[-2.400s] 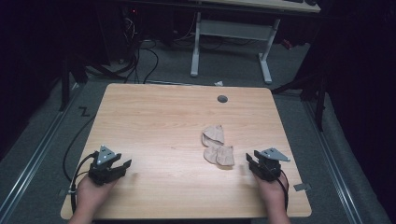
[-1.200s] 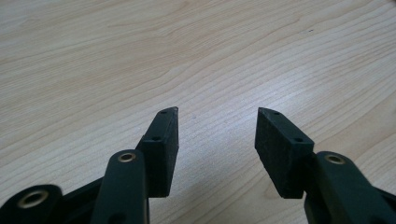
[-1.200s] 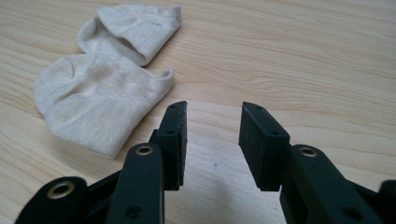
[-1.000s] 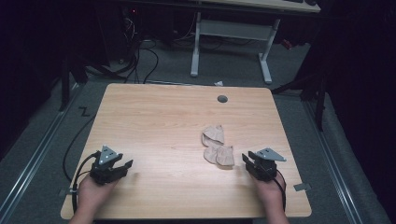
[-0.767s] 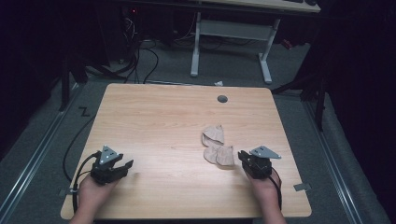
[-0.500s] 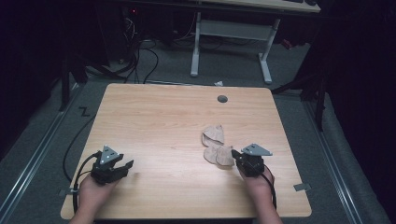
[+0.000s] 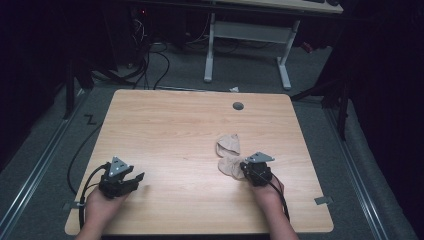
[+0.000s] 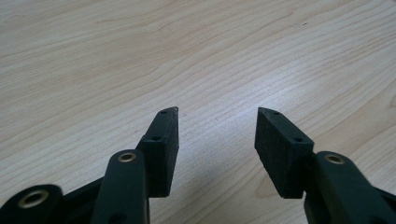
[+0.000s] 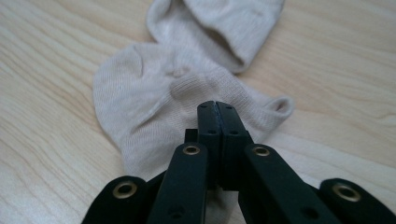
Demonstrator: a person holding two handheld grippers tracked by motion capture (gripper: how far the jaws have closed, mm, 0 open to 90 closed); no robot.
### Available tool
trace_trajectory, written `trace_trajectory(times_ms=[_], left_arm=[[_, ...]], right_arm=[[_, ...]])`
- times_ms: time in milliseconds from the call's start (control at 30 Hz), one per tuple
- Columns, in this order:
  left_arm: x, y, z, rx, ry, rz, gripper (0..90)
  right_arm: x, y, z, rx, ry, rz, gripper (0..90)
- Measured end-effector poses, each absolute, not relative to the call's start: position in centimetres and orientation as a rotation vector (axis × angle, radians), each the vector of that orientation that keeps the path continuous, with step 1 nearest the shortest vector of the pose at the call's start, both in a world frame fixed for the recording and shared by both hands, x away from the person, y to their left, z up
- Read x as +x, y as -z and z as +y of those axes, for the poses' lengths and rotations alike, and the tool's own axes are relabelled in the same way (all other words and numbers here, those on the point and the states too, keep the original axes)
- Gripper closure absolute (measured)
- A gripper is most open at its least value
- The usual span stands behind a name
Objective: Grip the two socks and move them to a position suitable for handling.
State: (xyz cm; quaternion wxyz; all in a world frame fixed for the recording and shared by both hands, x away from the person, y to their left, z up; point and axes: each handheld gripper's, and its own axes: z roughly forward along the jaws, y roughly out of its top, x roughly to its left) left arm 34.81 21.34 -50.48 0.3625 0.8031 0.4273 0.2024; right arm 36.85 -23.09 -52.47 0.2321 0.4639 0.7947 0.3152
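The right tongs (image 9: 215, 106) are clenched, the two black pads pressed flat together, and they sit low over the nearer of two beige ankle socks of soft knitted cotton (image 9: 159, 93). The pads meet with no gap, so I cannot tell if a thin fold of the sock's edge is pinched under them; their jaws have just been closing, and I judge that a pinch on the hem was intended, because a limp sock can be lifted only by a small fold of cloth. In the high view the right tongs (image 7: 246, 168) touch the near side of this sock (image 7: 231, 166), which lies right of the middle of the light wooden worktop (image 7: 165, 125), toward its near edge. The second beige sock (image 7: 228, 144) lies just behind it, partly overlapping, so the pair is probably meant to be handled together. The left tongs (image 8: 217, 114) are released, jaws wide apart over bare wood, and rest near the near left corner (image 7: 131, 177), well apart from the socks, probably waiting. A small grey round cap (image 7: 238, 106) sits near the far edge.
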Motion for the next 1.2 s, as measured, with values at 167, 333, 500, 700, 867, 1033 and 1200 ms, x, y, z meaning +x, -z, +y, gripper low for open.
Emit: trace_trajectory(times_ms=[167, 333, 500, 700, 867, 1033, 1200], left_arm=[[34.8, 50.4, 21.3, 2.068, -0.522, 1.096, 50.0], [34.7, 50.4, 21.3, 2.068, -0.524, 1.094, 50.0], [34.7, 50.4, 21.3, 2.066, -0.524, 1.093, 50.0], [34.7, 50.3, 21.2, 2.067, -0.528, 1.088, 50.6], [34.6, 50.2, 20.9, 2.068, -0.528, 1.081, 51.7], [34.3, 50.2, 20.3, 2.078, -0.515, 1.053, 52.6], [34.1, 50.1, 19.3, 2.099, -0.49, 1.002, 52.6]], right_arm=[[36.5, 52.5, -22.8, 1.257, -0.875, 2.205, 89.7], [36.1, 52.5, -21.9, 1.22, -0.888, 2.236, 89.7], [35.5, 52.5, -20.9, 1.173, -0.899, 2.266, 89.6], [34.6, 52.5, -19.5, 1.117, -0.915, 2.304, 89.5], [34.0, 52.6, -18.3, 1.071, -0.931, 2.333, 88.9], [33.4, 52.6, -17.0, 1.024, -0.945, 2.368, 88.4], [32.9, 52.6, -15.9, 0.972, -0.955, 2.395, 87.3]])
